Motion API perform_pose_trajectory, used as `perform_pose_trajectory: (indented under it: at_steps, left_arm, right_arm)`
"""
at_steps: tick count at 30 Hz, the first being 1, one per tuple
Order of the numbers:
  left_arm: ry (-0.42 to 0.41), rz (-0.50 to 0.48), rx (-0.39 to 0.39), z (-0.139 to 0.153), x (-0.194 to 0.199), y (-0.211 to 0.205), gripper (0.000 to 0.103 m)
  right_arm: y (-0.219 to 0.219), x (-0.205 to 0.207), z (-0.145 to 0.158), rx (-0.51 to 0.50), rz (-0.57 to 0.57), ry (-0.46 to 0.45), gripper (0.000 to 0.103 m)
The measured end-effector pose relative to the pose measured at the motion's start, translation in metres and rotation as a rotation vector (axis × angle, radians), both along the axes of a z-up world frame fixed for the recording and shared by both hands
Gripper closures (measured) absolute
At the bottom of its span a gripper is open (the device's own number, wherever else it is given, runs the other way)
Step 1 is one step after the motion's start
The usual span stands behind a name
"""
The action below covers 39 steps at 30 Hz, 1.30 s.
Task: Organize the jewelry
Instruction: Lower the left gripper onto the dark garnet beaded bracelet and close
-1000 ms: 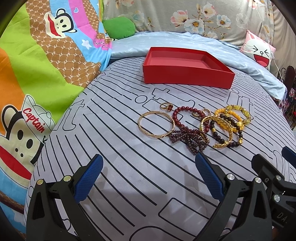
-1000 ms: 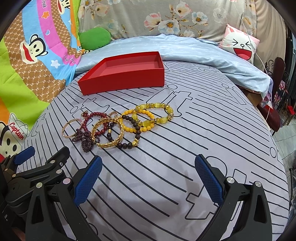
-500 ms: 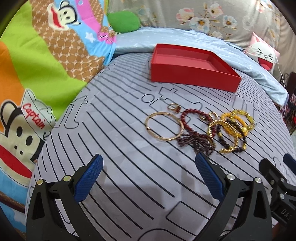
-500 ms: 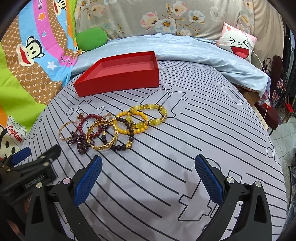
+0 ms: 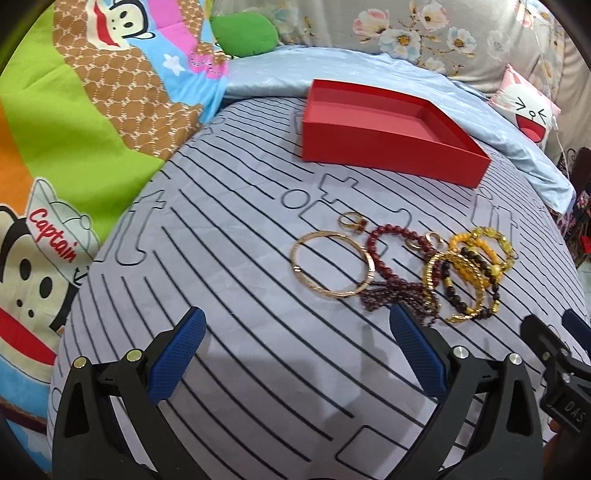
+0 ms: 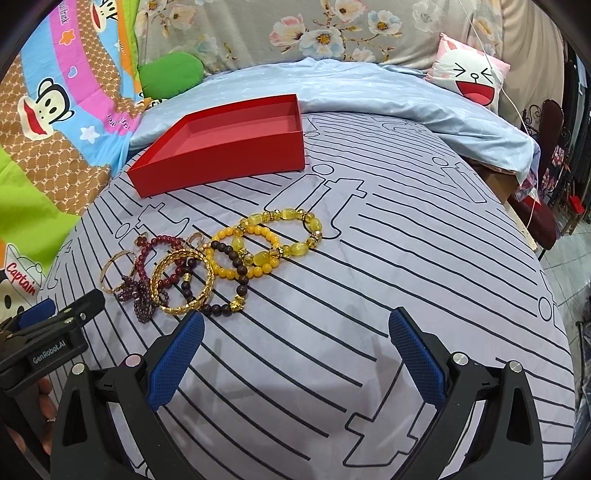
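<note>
An empty red tray (image 5: 388,147) (image 6: 221,162) lies at the back of the striped sheet. In front of it lies a pile of jewelry: a thin gold bangle (image 5: 332,264) (image 6: 110,273), a small gold ring (image 5: 351,221), dark red bead bracelets (image 5: 391,273) (image 6: 155,251), a gold chain bangle (image 5: 458,284) (image 6: 183,282), a dark bead bracelet (image 6: 229,288) and yellow bead bracelets (image 5: 484,247) (image 6: 280,236). My left gripper (image 5: 295,354) is open and empty, just in front of the gold bangle. My right gripper (image 6: 295,358) is open and empty, in front of the pile.
A cartoon monkey blanket (image 5: 74,147) lies to the left. A light blue quilt (image 6: 406,99), a green cushion (image 5: 243,33) and a pink rabbit pillow (image 6: 469,74) lie behind the tray. The bed edge (image 6: 524,221) drops off at the right.
My left gripper has moved left and forward, so the gold bangle now sits nearer its middle. My right gripper has moved closer to the pile. Nothing was picked up.
</note>
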<state>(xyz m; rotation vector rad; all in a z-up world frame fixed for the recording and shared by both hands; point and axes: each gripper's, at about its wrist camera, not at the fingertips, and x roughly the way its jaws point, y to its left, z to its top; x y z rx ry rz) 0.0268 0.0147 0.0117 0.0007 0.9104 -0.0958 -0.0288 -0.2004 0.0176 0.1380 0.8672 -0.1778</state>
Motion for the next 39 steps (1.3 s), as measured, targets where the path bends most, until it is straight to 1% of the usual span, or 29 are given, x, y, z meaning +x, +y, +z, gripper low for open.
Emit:
perform_pose_trajectory:
  at_steps: [3, 6, 9, 11, 13, 15, 18, 20, 23, 24, 25, 26, 27, 28, 29, 31, 39]
  left_arm:
    - [0.006, -0.035, -0.011, 0.000, -0.001, -0.009, 0.008]
    - [0.001, -0.062, 0.002, 0.000, -0.001, -0.018, 0.009]
    - [0.027, -0.082, -0.020, -0.004, 0.004, -0.024, 0.018]
    - [0.038, -0.087, -0.027, -0.006, 0.006, -0.026, 0.021]
    - [0.048, -0.100, -0.029, -0.009, 0.009, -0.030, 0.030]
    - [0.054, -0.109, -0.027, -0.012, 0.012, -0.033, 0.035]
    - [0.055, -0.115, -0.031, -0.014, 0.016, -0.034, 0.037]
    - [0.048, -0.127, -0.030, -0.014, 0.017, -0.036, 0.041]
    - [0.039, -0.149, -0.039, -0.014, 0.017, -0.039, 0.052]
    - [0.037, -0.155, -0.042, -0.014, 0.017, -0.039, 0.059]
    - [0.036, -0.166, -0.054, -0.013, 0.017, -0.040, 0.069]
    - [0.038, -0.176, -0.064, -0.013, 0.016, -0.040, 0.072]
    - [0.036, -0.183, -0.069, -0.012, 0.016, -0.041, 0.080]
    - [0.037, -0.189, -0.075, -0.012, 0.016, -0.041, 0.091]
    - [0.041, -0.196, -0.082, -0.012, 0.016, -0.041, 0.097]
    - [0.042, -0.201, -0.094, -0.011, 0.015, -0.040, 0.099]
    - [0.012, -0.175, -0.107, 0.001, 0.010, -0.025, 0.100]
  right_arm:
    - [-0.002, 0.003, -0.003, 0.008, -0.003, 0.009, 0.006]
    - [-0.005, 0.005, -0.004, 0.011, -0.012, 0.013, 0.006]
    - [-0.008, 0.006, -0.004, 0.016, -0.018, 0.014, 0.006]
    - [-0.009, 0.007, -0.004, 0.021, -0.017, 0.015, 0.006]
    - [-0.009, 0.008, -0.005, 0.023, -0.012, 0.016, 0.006]
    - [-0.008, 0.009, -0.006, 0.025, -0.004, 0.018, 0.006]
    - [-0.005, 0.011, -0.007, 0.028, 0.007, 0.022, 0.006]
    - [-0.004, 0.012, -0.008, 0.030, 0.013, 0.024, 0.006]
    - [-0.001, 0.014, -0.009, 0.035, 0.021, 0.026, 0.006]
    - [0.000, 0.015, -0.009, 0.036, 0.023, 0.026, 0.006]
    - [0.000, 0.015, -0.008, 0.036, 0.026, 0.026, 0.006]
    - [0.002, 0.016, -0.008, 0.037, 0.032, 0.025, 0.006]
    - [0.002, 0.016, -0.008, 0.036, 0.035, 0.024, 0.006]
    - [0.003, 0.017, -0.008, 0.036, 0.039, 0.023, 0.006]
    - [0.004, 0.017, -0.007, 0.036, 0.043, 0.021, 0.006]
    - [0.006, 0.017, -0.006, 0.036, 0.051, 0.019, 0.006]
    - [0.017, 0.022, 0.000, 0.038, 0.097, 0.005, 0.006]
